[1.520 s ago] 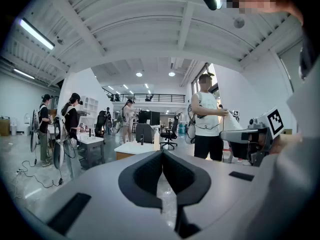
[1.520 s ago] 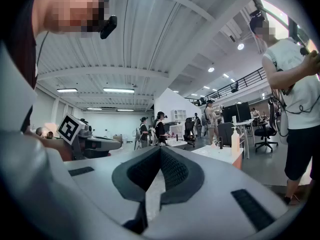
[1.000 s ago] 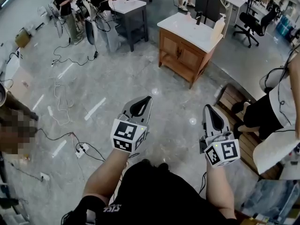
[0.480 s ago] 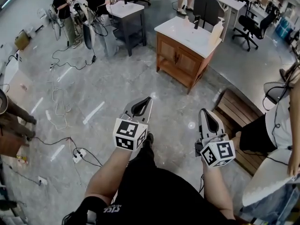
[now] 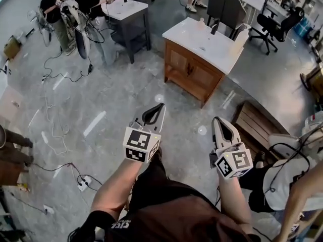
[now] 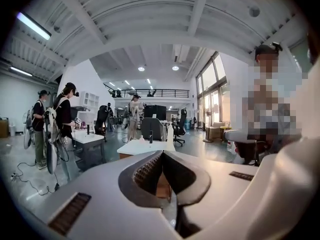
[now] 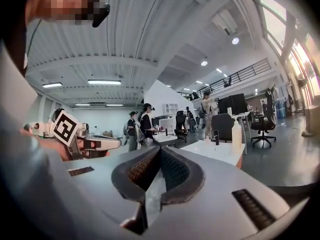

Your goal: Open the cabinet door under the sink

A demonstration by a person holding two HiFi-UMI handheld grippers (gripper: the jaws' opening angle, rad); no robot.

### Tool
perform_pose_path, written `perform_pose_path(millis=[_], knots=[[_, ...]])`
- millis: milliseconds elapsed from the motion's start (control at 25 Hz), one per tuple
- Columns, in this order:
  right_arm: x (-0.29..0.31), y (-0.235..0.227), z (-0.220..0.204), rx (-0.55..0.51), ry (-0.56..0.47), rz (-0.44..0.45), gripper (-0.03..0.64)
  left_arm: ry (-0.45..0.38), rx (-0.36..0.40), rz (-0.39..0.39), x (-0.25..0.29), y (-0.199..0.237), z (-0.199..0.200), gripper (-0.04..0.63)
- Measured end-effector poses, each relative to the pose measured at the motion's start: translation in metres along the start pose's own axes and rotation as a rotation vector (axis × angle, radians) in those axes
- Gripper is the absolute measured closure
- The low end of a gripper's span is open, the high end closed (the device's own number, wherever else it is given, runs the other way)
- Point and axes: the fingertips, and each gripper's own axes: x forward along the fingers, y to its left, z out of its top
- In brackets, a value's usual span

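Note:
The wooden sink cabinet (image 5: 191, 70) has a white top, a black faucet (image 5: 215, 27) and a white bottle (image 5: 240, 36). It stands some way ahead on the grey floor, with its two doors closed. My left gripper (image 5: 162, 106) is shut and empty, held in the air well short of the cabinet. My right gripper (image 5: 216, 120) is beside it, also shut and empty. In the left gripper view the left gripper (image 6: 161, 153) points at the cabinet's white top (image 6: 142, 146). In the right gripper view the right gripper (image 7: 160, 149) has the sink cabinet (image 7: 215, 151) to its right.
A dark grey sink stand (image 5: 128, 21) is at the back left with people (image 5: 53, 19) beside it. Cables (image 5: 50, 110) and a power strip (image 5: 83, 183) lie on the floor at left. A wooden bench (image 5: 257, 122) and a seated person (image 5: 282, 180) are at right, and office chairs (image 5: 270, 24) stand behind.
I have walked forward with both grippers, so the sink cabinet now sits nearer and more central. Both grippers stay shut and empty.

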Motion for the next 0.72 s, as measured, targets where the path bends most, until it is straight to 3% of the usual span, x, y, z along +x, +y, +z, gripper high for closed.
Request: perform_pose_path(millis=[360,720], knots=[[0.177,-0.002,-0.005,0.030,0.090,0.013,0.603,0.064,-0.007,-0.068,0.105,0.130,-0.002,0.578],[0.233,-0.025,-0.034,0.105,0.155,-0.038,0.603,0.131,-0.025,-0.145,0.166,0.167,-0.017,0.578]])
